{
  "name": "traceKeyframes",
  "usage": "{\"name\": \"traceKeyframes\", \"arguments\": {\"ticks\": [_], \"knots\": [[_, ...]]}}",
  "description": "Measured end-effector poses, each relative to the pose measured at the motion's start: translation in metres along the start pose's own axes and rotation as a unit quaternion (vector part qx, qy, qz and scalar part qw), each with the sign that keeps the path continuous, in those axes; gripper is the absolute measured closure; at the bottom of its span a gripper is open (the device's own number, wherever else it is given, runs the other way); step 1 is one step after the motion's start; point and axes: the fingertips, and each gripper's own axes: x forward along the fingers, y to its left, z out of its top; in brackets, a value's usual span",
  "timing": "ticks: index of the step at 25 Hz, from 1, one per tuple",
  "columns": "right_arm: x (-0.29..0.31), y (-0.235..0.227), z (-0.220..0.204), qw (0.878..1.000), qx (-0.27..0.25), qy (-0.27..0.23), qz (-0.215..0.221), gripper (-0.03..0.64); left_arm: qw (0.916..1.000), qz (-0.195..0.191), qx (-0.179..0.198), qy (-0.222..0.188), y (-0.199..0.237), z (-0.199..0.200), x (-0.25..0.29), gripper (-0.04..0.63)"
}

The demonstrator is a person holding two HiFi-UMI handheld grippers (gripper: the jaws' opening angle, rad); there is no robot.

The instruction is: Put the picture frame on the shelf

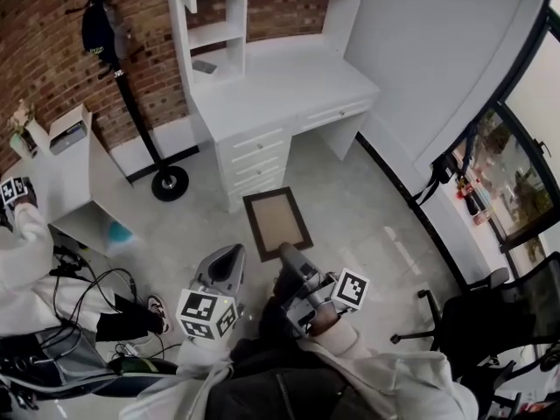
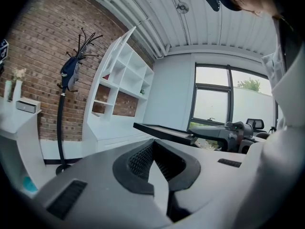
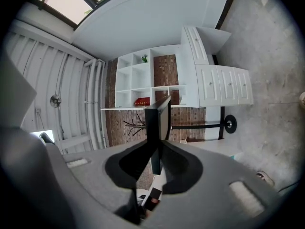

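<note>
The picture frame [image 1: 277,223], dark-edged with a tan middle, hangs flat above the floor in front of me. My right gripper [image 1: 289,252] is shut on its near edge. In the right gripper view the frame [image 3: 159,120] stands edge-on, pinched between the jaws. My left gripper [image 1: 234,254] sits just left of the frame, apart from it, with its jaws shut and nothing between them. From the left gripper view the frame [image 2: 164,133] shows as a dark slab to the right. The white desk with shelves [image 1: 219,33] stands ahead against the brick wall.
A black coat stand [image 1: 131,103] with a round base [image 1: 169,183] is left of the desk. A white side table [image 1: 66,178], another person's sleeve [image 1: 22,252] and floor cables [image 1: 83,287] lie at the left. An office chair [image 1: 490,313] is at the right by the window.
</note>
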Motion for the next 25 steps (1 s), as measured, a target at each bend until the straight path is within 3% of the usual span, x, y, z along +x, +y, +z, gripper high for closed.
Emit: {"name": "traceKeyframes", "arguments": {"ticks": [12,25], "knots": [[0.076,-0.020,0.091,1.000,0.005,0.024,0.005,0.549,0.9995,0.028,0.005,-0.016,0.049,0.035,0.103,0.592],[0.121,-0.053,0.174,0.999,0.010,0.042,-0.006,0.549,0.9986,0.046,-0.003,-0.026,0.077,0.043,0.195,0.592]]}}
